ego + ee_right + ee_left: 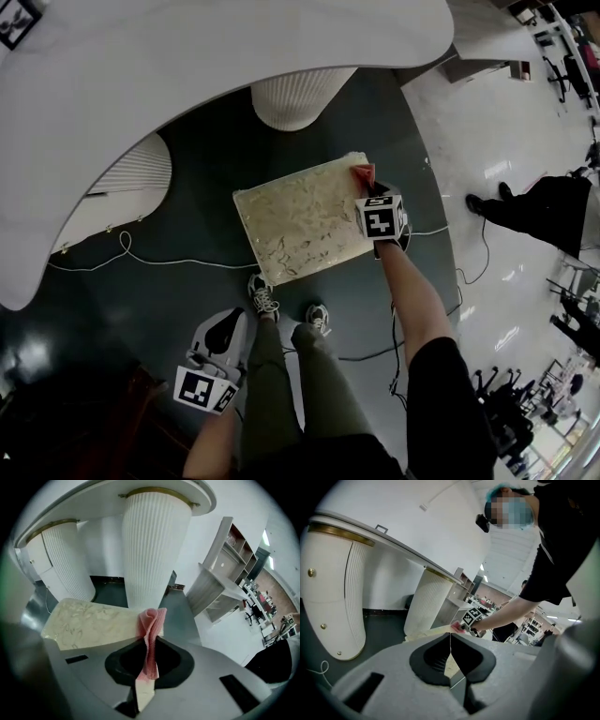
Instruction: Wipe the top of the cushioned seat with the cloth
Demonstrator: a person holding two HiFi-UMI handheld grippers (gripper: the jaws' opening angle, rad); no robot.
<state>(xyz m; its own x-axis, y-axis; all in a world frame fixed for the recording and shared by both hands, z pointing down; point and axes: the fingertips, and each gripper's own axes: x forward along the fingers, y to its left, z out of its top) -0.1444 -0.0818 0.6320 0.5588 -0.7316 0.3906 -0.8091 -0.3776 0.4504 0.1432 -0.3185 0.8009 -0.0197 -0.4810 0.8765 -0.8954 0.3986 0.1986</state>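
The cushioned seat (298, 223) is a cream, leaf-patterned rectangle on the dark floor in front of the person's feet. My right gripper (367, 185) is at the seat's far right corner, shut on a pink cloth (363, 172). In the right gripper view the cloth (151, 629) stands folded between the jaws, just over the seat's edge (89, 623). My left gripper (214, 361) hangs low by the person's left leg, away from the seat. Its jaws are shut with nothing between them (451, 654). From there the seat (433, 632) and the cloth (455, 627) show beyond.
A curved white counter (187, 66) overhangs on two ribbed white pillars (298, 98) (122, 187) just behind the seat. A white cable (141, 261) runs across the floor at left. Another person in black (534, 211) stands at right. Shelving (220, 585) lies beyond the pillar.
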